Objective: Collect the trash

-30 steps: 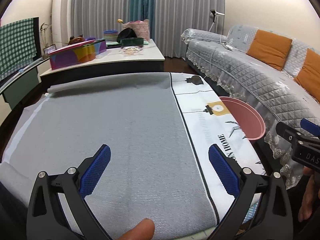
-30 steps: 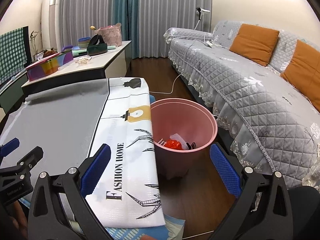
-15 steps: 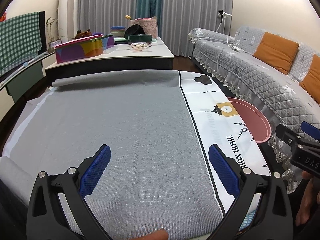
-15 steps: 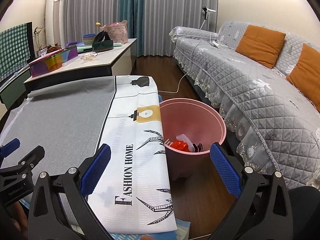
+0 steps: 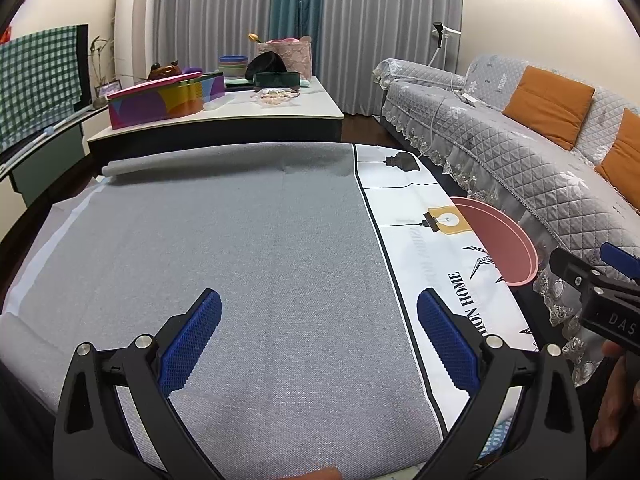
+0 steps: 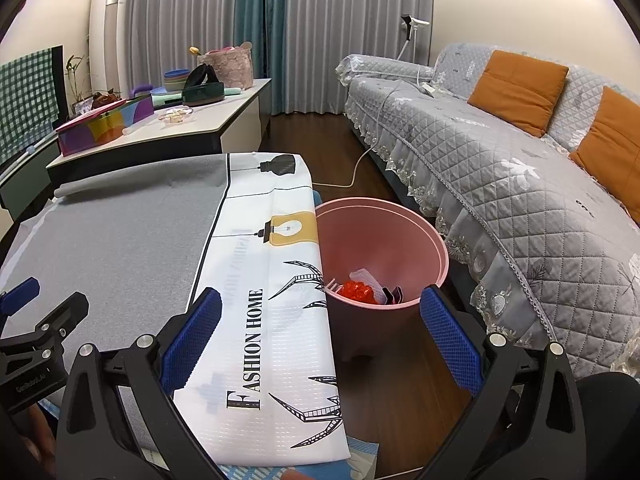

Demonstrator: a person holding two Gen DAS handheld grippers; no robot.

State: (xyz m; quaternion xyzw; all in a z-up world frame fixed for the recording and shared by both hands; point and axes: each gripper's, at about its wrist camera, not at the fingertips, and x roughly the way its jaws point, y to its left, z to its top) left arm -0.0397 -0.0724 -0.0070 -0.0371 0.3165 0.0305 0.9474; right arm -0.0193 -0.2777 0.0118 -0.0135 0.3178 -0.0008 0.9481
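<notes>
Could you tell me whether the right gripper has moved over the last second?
Yes: the right gripper has drawn back and leftward; the pink bin now sits farther right between its fingers.

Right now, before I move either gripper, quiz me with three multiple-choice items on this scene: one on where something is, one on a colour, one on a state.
1. Where does the bin stand?
A. On the floor between the covered table and the sofa
B. On top of the table
C. On the sofa

2. What colour are the sofa cushions?
A. Green
B. Orange
C. Black

3. What state is the right gripper in?
A. Shut on a wrapper
B. Shut on the cloth
C. Open and holding nothing

Answers:
1. A: the right wrist view shows the bin on the wooden floor, against the white printed cloth hanging off the table edge, with the sofa on its other side.
2. B: both cushions in view are plain orange.
3. C: its blue pads stand wide apart with nothing between them; the red trash lies inside the bin.
</notes>
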